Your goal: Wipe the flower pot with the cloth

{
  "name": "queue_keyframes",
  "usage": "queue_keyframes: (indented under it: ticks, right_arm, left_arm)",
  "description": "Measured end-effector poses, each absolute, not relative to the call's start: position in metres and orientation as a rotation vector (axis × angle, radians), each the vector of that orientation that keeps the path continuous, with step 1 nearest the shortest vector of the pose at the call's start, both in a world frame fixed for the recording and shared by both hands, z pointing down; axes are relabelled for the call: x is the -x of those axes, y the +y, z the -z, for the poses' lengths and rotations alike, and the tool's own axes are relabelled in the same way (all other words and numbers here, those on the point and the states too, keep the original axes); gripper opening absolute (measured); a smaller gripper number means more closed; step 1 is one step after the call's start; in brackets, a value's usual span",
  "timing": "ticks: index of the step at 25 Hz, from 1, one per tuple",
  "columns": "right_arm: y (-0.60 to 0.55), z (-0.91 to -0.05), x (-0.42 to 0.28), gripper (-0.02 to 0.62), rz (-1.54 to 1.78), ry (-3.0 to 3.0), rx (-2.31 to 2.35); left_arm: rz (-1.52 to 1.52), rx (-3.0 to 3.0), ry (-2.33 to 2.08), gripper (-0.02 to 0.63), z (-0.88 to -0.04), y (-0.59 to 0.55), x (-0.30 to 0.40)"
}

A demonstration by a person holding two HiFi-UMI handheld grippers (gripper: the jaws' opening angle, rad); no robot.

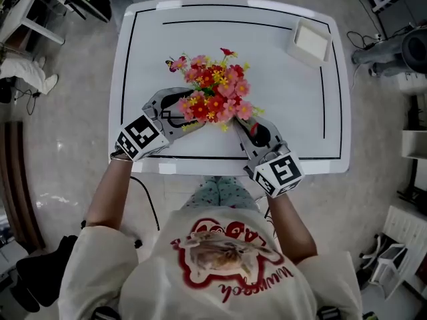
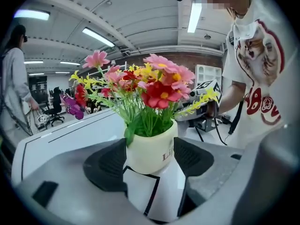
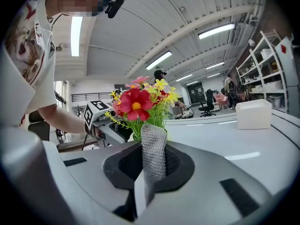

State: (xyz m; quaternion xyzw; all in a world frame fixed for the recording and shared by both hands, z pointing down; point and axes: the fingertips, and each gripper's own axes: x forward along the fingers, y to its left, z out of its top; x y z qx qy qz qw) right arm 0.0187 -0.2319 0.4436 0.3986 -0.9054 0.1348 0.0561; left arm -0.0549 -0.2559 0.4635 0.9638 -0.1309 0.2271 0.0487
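1. Your right gripper (image 3: pixel 149 168), at the lower centre of its own view, is pinching a grey knitted cloth (image 3: pixel 153 146). The cloth stands up as a narrow strip between the closed jaws.
2. Your left gripper (image 2: pixel 150 162) has its jaws spread wide. The cream, round flower pot (image 2: pixel 151 146) stands between the black pads (image 2: pixel 105 165), lower centre of that view, and nothing appears to squeeze it.
3. With the pot unclamped, a firm wipe could slide or tip it.
4. Only a short strip of cloth sticks out, so the hard jaw edges may knock the pot.
5. The red, pink and yellow flowers (image 1: pixel 215 92) hide the pot at the centre of the head view. They look top-heavy, and the cloth could snag their stems.
6. The white, black-lined table (image 1: pixel 280 112) ends just below the pot in the head view, so a push that way risks a fall.
7. The white rectangular box (image 1: pixel 311 41), upper right, sits well apart.
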Motion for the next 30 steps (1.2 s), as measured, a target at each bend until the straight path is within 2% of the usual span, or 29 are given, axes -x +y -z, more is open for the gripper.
queue_keyframes:
  ticks: [10,30]
  right_arm:
    - [-0.235,-0.448,-0.045,0.023,-0.41,-2.736,-1.293]
    - [-0.208,-0.452,-0.036,0.023,-0.398,-2.715,-1.314]
  left_arm:
    - [-0.649,-2.889,-0.494,0.304,-0.467,-0.235,0.04]
    - [-0.547,-2.766,-0.711,0.302,-0.464,-0.229,0.033]
